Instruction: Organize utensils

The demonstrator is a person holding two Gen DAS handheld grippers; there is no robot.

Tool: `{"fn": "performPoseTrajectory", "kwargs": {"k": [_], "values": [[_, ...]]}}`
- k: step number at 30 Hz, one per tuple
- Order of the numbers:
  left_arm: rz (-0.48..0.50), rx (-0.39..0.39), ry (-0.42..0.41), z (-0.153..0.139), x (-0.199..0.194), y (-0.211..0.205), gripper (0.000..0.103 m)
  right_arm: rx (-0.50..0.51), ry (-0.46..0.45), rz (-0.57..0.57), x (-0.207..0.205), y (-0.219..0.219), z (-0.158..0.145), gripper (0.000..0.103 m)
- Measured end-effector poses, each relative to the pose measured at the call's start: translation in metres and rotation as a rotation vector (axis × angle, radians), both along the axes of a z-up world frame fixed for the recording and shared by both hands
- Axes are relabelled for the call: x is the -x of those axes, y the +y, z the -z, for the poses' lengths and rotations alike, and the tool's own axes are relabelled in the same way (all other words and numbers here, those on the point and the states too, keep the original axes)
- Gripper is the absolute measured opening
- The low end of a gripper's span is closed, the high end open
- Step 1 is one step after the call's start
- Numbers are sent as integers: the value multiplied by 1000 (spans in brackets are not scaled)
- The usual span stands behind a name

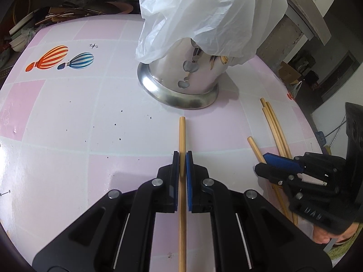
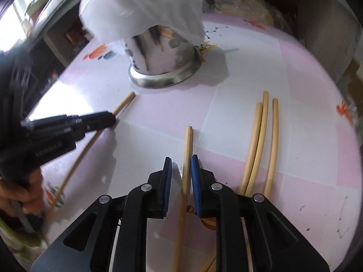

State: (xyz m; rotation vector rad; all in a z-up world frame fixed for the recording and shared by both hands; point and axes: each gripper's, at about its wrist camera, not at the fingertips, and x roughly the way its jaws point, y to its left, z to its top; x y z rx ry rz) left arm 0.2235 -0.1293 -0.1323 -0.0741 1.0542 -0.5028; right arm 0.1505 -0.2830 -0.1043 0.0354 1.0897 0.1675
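A steel utensil holder (image 1: 181, 77) with cut-out holes stands on the pink table, topped by a white plastic bag (image 1: 204, 11); it also shows in the right wrist view (image 2: 163, 59). My left gripper (image 1: 182, 158) is shut on a wooden chopstick (image 1: 182, 133) that points at the holder. My right gripper (image 2: 181, 165) straddles another chopstick (image 2: 187, 145) lying on the table, its jaws slightly apart with a gap on the left side. Three more chopsticks (image 2: 261, 136) lie to its right. The right gripper shows in the left wrist view (image 1: 272, 163).
The pink checked tablecloth (image 1: 68, 113) has balloon prints (image 1: 54, 57). Clutter sits beyond the table's far left edge (image 1: 34, 22). A counter (image 1: 306, 11) stands at the far right. The left gripper shows in the right wrist view (image 2: 109, 120).
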Motion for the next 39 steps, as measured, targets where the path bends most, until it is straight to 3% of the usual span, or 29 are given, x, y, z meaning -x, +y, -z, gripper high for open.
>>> {"fn": "performPoseTrajectory", "kwargs": {"k": [2, 4, 8, 10, 16, 28, 35, 39], "values": [[1, -2, 0, 0, 0, 0, 6, 52, -18, -15, 4, 5, 1, 7], [3, -1, 2, 0, -1, 1, 5, 38, -19, -10, 5, 3, 2, 7], [14, 1, 22, -1, -4, 4, 7, -70, -17, 48, 8, -13, 5, 6], [32, -12, 23, -4, -5, 4, 15, -131, -20, 73, 11, -23, 5, 6], [111, -63, 3, -19, -5, -4, 21, -213, -38, 113, 12, -34, 3, 6], [183, -240, 53, -11, -30, -28, 21, -283, -45, 129, 18, -46, 7, 6], [205, -304, 51, -13, -34, -39, 20, -298, -44, 120, 19, -43, 8, 6], [199, -328, 38, -13, -35, -41, 13, -306, -50, 123, 20, -43, 6, 6]]}}
